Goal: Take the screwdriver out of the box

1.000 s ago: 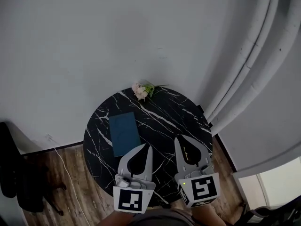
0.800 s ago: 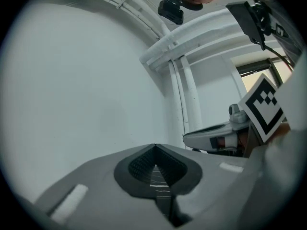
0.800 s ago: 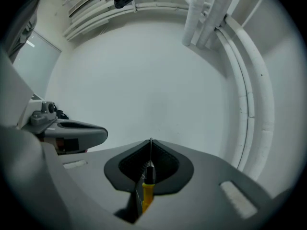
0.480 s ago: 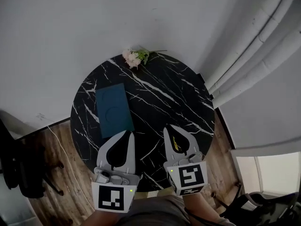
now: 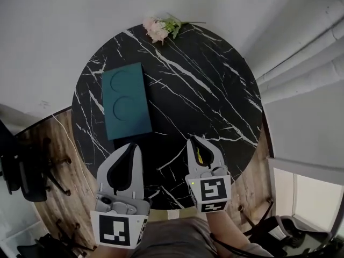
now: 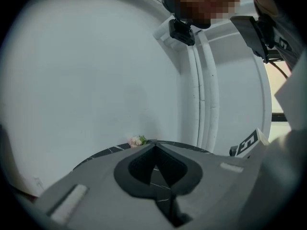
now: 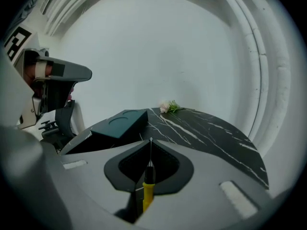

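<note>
A closed dark teal box (image 5: 126, 101) with two round embossed marks lies on the left half of the round black marble table (image 5: 215, 85); it also shows in the right gripper view, the box (image 7: 120, 123) ahead to the left. My right gripper (image 5: 194, 140) hovers over the table's near edge, shut on a screwdriver (image 5: 200, 156) with a yellow handle. The screwdriver (image 7: 147, 186) lies between the jaws, its thin shaft pointing forward to the right gripper's tip (image 7: 150, 140). My left gripper (image 5: 131, 145) is just below the box's near end, shut with nothing in it (image 6: 154, 146).
A small bunch of pink flowers (image 5: 161, 28) lies at the table's far edge. White wall behind, white pipes or drapes (image 5: 301, 52) at the right. A black chair (image 5: 21, 165) stands on the wooden floor at the left, with a thin cable nearby.
The head view has moved in over the table, so box and flowers sit higher and larger. Both grippers stay shut at the near edge; the screwdriver stays in the right one.
</note>
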The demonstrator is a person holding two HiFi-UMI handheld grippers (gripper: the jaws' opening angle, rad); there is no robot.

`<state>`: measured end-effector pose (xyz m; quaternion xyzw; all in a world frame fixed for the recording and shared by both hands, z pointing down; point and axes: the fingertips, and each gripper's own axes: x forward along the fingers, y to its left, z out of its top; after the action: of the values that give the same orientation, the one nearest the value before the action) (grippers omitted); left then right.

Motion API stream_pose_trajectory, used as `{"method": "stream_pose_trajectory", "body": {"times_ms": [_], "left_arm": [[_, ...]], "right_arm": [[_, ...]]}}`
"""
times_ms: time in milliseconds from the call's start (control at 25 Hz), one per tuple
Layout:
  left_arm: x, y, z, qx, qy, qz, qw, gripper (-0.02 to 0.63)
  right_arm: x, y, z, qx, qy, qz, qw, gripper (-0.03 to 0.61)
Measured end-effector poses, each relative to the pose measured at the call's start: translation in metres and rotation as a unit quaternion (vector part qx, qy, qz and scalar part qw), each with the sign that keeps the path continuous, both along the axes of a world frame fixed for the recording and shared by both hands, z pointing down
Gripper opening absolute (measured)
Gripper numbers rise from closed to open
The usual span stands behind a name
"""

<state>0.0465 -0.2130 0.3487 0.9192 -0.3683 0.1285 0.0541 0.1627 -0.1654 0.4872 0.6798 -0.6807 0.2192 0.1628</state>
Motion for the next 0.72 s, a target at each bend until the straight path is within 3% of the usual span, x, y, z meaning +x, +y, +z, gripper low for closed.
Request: {"method": "stream_pose_trajectory", "body": {"times_ms": [280, 720], "left_arm": [[-0.007, -0.006, 0.018, -0.013, -0.017, -0.02, 0.9996, 0.0], [-0.011, -0.014, 0.016, -0.015, -0.027, -0.036, 0.9989, 0.0]], "right_arm": [[-0.008, 0.002, 0.045, -0.042, -0.013, -0.017, 0.999, 0.035], [-0.01, -0.008, 0.076, -0.103, -0.022, -0.027, 0.994, 0.04]]}}
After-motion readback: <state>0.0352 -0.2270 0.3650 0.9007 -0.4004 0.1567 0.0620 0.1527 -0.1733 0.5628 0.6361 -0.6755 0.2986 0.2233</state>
